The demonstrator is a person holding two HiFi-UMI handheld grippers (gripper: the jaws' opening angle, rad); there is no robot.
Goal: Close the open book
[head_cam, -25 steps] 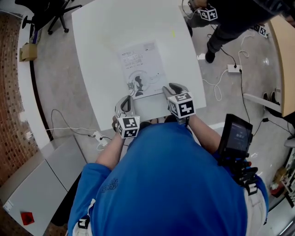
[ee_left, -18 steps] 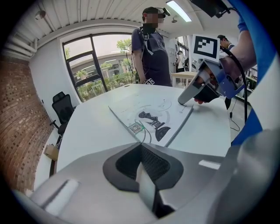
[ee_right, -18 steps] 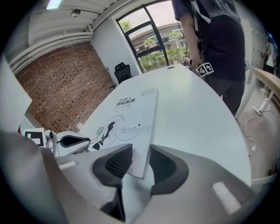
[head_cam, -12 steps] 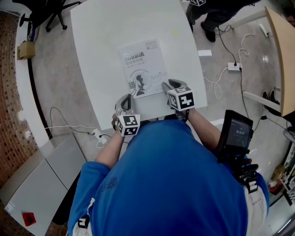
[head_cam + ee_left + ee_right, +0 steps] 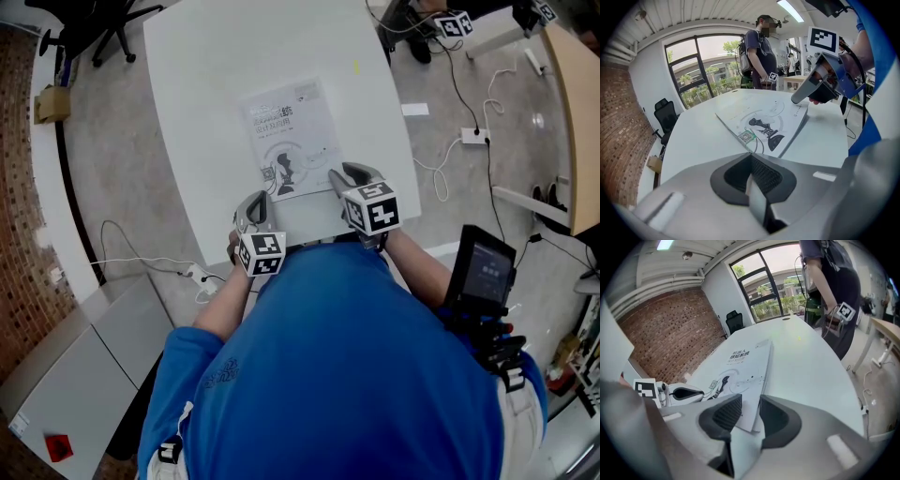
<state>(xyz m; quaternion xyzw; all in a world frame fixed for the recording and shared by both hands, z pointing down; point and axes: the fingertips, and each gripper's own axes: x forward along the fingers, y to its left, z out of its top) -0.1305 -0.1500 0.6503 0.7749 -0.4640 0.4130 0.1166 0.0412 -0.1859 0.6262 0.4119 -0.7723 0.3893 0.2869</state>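
- The head view showed a white table (image 5: 206, 94) with an office chair (image 5: 98, 23) on the floor at its far left. The wearer's blue shirt (image 5: 347, 375) filled the foreground.
- The left gripper (image 5: 255, 204) was over the near part of the table, its tip just beside the book's near left corner. No view established whether it touched the corner.
- Only the left gripper view settled its fingers (image 5: 736, 176). They were pressed together with nothing between them.
- The book (image 5: 289, 141) lay closed and flat on the table, cover up, with its near edge between the two grippers.
- The head view gave the book's whole outline. The left gripper view added the thickness of its right edge, which could not be seen from above.
- The right gripper (image 5: 344, 176) was at the book's near right corner.
- Its own view showed its fingers (image 5: 780, 416) spread, with that corner lying in the gap between them. The pads did not appear to press on it.
- The left gripper view showed the right gripper from the side, its tip low over the book's right edge.
- Both gripper views showed a second person (image 5: 759, 51) standing past the far end of the table, with tall windows (image 5: 703, 70) behind.
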